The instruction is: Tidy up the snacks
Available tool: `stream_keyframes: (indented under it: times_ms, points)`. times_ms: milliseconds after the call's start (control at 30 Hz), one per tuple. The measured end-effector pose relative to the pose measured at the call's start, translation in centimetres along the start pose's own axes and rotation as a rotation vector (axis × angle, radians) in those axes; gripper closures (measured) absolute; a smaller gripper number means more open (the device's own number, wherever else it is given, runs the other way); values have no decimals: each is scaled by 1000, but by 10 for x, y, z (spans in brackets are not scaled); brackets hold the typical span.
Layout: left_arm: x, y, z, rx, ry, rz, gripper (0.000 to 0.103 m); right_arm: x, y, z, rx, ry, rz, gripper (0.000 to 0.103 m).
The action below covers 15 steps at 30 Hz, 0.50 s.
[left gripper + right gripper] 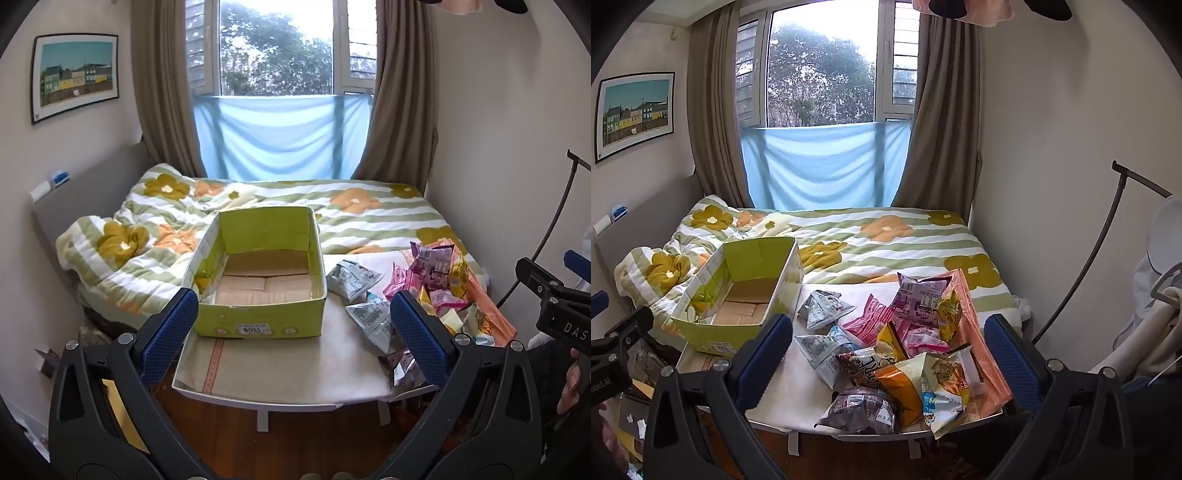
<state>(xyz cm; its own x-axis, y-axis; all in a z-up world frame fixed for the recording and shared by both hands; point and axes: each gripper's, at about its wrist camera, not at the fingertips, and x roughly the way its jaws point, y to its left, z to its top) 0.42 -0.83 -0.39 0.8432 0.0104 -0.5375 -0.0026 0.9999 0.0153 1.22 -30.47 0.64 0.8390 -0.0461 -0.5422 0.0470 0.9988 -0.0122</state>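
A green cardboard box [258,317] stands open and empty on the left of a small cloth-covered table [280,369]; it also shows in the right wrist view [713,332]. A pile of snack packets [908,347] lies on the table's right side, also in the left wrist view [432,280]. Two grey triangular packets [351,277] lie between box and pile. My left gripper [293,332] is open and empty, hovering in front of the box. My right gripper [888,354] is open and empty, hovering over the near side of the pile.
A bed with a flowered quilt [332,210] lies right behind the table, under a curtained window [277,48]. A black stand [1108,240] and clothes [1156,332] are at the right wall. Wooden floor [258,443] lies below the table's near edge.
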Motion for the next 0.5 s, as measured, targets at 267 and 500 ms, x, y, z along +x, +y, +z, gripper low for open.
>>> stream_keyframes:
  times_ms: [267, 500]
  points:
    - [0, 0, 0, 0, 1, 0, 0, -1, 1, 0, -12, -2, -6, 0]
    - [0, 0, 0, 0, 1, 0, 0, 1, 0, 0, -11, -5, -5, 0]
